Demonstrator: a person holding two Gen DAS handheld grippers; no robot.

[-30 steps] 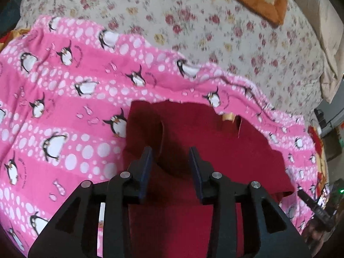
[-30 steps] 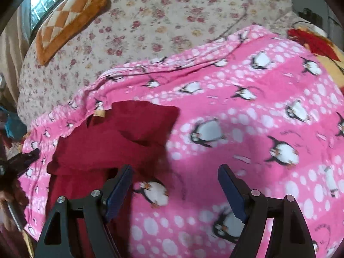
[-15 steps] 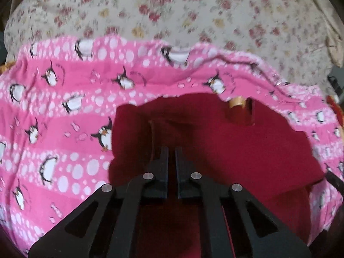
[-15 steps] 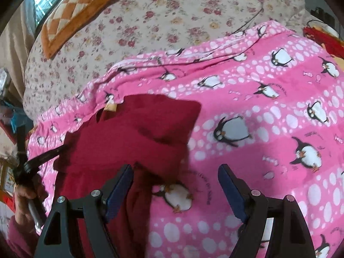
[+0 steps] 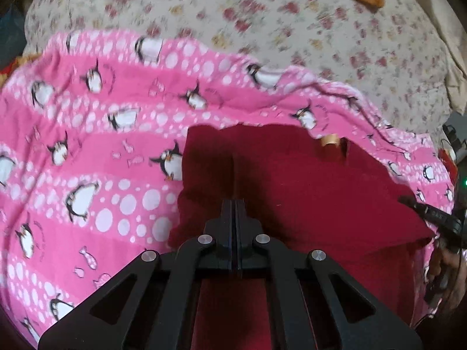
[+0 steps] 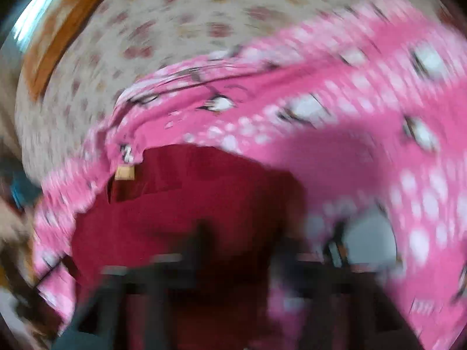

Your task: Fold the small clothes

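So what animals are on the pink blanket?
Black-and-white penguins among white dots on the pink blanket. The left wrist view shows them best.

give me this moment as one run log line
step: grasp for fold | left gripper: shut on red garment | right gripper: closing over garment, blurred | surface: pink penguin blanket

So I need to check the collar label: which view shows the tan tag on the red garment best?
The left wrist view: the tan tag is fairly sharp at the red garment's far edge. The right wrist view shows the tag too, but smeared by motion blur.
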